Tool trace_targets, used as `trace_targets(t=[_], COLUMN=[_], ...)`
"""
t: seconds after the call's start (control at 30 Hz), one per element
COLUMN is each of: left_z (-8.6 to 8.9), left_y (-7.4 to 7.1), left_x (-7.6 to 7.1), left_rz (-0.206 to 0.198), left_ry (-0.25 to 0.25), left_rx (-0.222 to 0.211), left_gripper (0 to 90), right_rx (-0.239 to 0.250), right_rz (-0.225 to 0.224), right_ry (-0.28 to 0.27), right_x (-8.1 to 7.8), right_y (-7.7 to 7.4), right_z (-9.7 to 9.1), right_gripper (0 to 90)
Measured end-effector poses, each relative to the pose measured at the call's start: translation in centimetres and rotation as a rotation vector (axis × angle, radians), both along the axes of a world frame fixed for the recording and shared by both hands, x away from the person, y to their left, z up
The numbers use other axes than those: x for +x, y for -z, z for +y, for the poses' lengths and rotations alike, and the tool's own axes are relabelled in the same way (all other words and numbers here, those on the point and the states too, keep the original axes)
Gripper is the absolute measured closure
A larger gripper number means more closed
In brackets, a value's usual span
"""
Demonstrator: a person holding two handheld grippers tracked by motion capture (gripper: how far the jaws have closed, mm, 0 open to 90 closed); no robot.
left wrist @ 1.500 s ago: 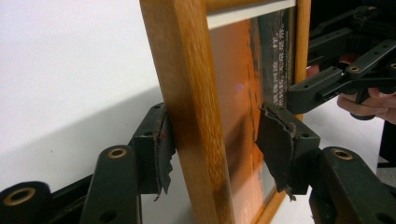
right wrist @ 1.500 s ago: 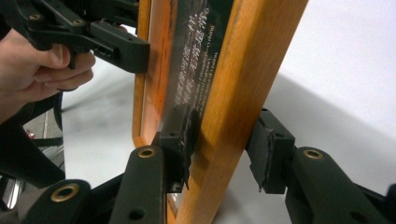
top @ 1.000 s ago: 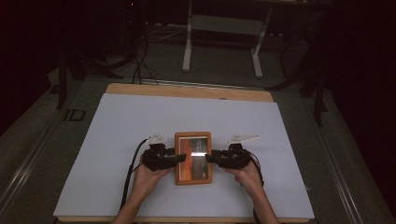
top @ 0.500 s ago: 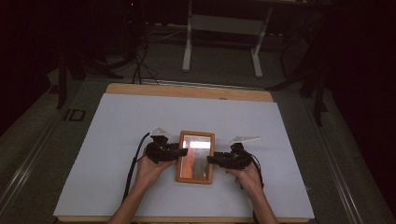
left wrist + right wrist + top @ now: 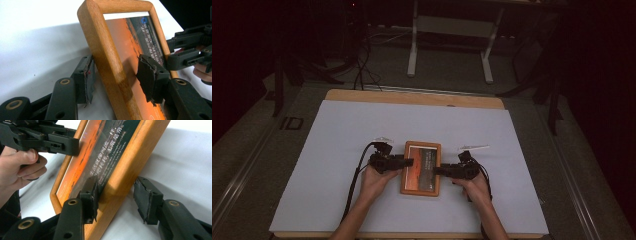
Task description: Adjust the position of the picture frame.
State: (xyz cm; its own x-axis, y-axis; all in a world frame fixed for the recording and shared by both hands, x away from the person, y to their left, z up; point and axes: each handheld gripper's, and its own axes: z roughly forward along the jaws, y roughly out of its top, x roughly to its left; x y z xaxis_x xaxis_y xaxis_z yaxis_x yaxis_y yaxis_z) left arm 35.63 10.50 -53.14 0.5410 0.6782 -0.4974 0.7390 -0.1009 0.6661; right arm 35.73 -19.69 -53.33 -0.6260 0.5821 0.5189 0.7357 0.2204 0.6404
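Observation:
A wooden picture frame (image 5: 421, 170) with an orange print lies in the middle of the white table. My left gripper (image 5: 408, 162) reaches in from the frame's left side. In the left gripper view its pads (image 5: 88, 80) press the frame's (image 5: 107, 57) side rail, one outside and one on the glass. My right gripper (image 5: 438, 171) comes in from the opposite side. Its jaws have just been opening and straddle the frame's (image 5: 125, 165) right rail, the outer pad (image 5: 146, 200) standing clear of the wood. Each gripper view shows the other gripper (image 5: 185, 52) (image 5: 62, 143) across the frame.
The white sheet (image 5: 337, 150) covers a wooden table whose far edge (image 5: 412, 97) shows bare wood. Beyond it stand metal stand legs (image 5: 447, 50) and cables (image 5: 362, 65) on a dark floor. A hand (image 5: 20, 167) holds the left gripper.
The bright glare on the glass has gone, as the frame came to lie flatter. My left gripper slid a little farther along the left rail. The right jaws stand wider.

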Motion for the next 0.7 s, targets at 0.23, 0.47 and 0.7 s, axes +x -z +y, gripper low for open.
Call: trace_targets(t=[0.23,0.47,0.7], left_z=[0.01,0.06,-0.10], left_y=[-0.03,0.02,-0.04], left_x=[-0.31,-0.41,-0.74], left_rz=[0.004,0.005,-0.013], left_ry=[-0.026,-0.033,-0.029], left_rx=[0.002,-0.005,0.021], left_gripper=[48.3,48.5,45.2], right_rx=[-0.013,-0.013,-0.061], right_rz=[-0.002,-0.003,-0.051], right_ry=[-0.004,-0.005,-0.017], right_x=[0.11,0.17,-0.17], right_y=[-0.06,-0.06,-0.37], right_z=[0.27,0.37,0.30], right_gripper=[52.7,52.5,48.5])
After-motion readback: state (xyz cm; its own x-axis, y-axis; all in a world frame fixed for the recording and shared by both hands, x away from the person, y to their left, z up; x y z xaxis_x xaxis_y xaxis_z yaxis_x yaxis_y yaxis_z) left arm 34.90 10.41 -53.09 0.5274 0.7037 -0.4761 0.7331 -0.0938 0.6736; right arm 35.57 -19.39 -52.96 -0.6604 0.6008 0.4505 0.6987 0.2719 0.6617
